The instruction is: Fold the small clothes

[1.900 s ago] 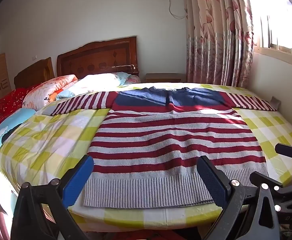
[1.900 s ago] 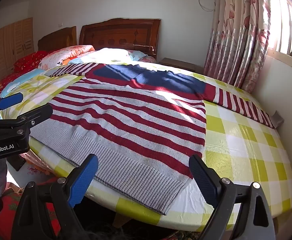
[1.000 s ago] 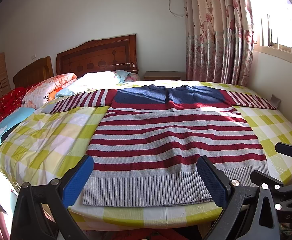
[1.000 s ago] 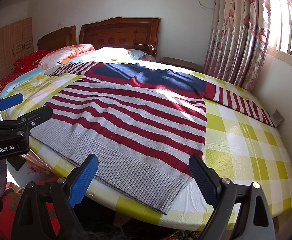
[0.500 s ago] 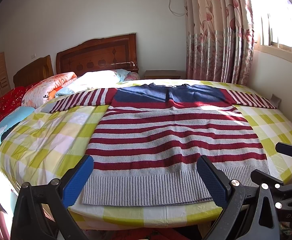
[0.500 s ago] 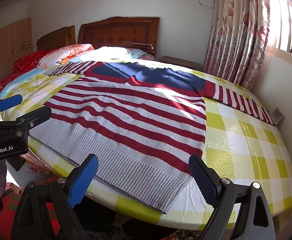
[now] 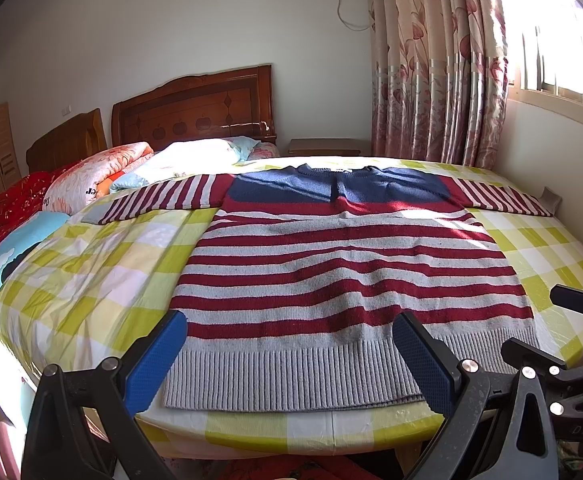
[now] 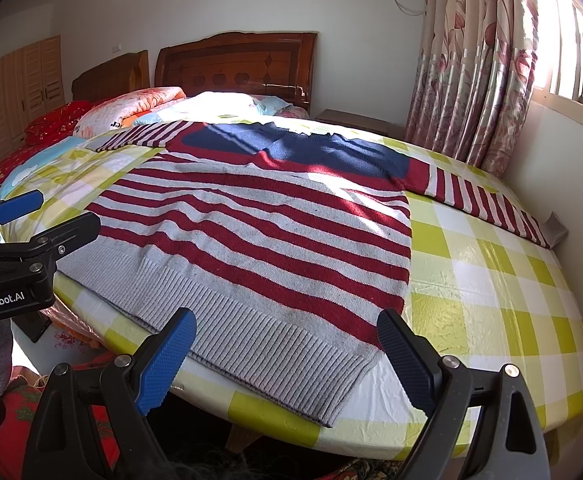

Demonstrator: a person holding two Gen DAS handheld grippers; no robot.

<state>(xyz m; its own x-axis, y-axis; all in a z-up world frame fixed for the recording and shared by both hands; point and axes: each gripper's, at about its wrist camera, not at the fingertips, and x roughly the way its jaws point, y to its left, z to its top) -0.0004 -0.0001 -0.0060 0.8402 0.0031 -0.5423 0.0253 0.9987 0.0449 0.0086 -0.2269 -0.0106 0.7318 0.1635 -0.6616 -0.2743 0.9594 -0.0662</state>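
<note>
A knitted sweater (image 7: 343,276) with red and grey stripes, a navy chest block and a grey ribbed hem lies flat on the bed, both sleeves spread sideways. My left gripper (image 7: 291,344) hangs open just before the hem's middle, with nothing between its blue pads. In the right wrist view the same sweater (image 8: 267,232) runs diagonally, its hem corner (image 8: 331,412) near the bed's edge. My right gripper (image 8: 287,344) is open above that hem's right part and holds nothing. The left gripper (image 8: 19,216) also shows at the left of this view.
The bed (image 7: 91,264) wears a yellow and white checked sheet. Pillows and folded quilts (image 7: 103,172) lie by the wooden headboard (image 7: 195,108). A wall and floral curtain (image 7: 431,64) bound the right side. A nightstand (image 7: 323,146) stands at the back.
Both grippers have crept slightly toward the sweater's hem; the view has shifted a little. Neither has closed, and the sweater lies as before.
</note>
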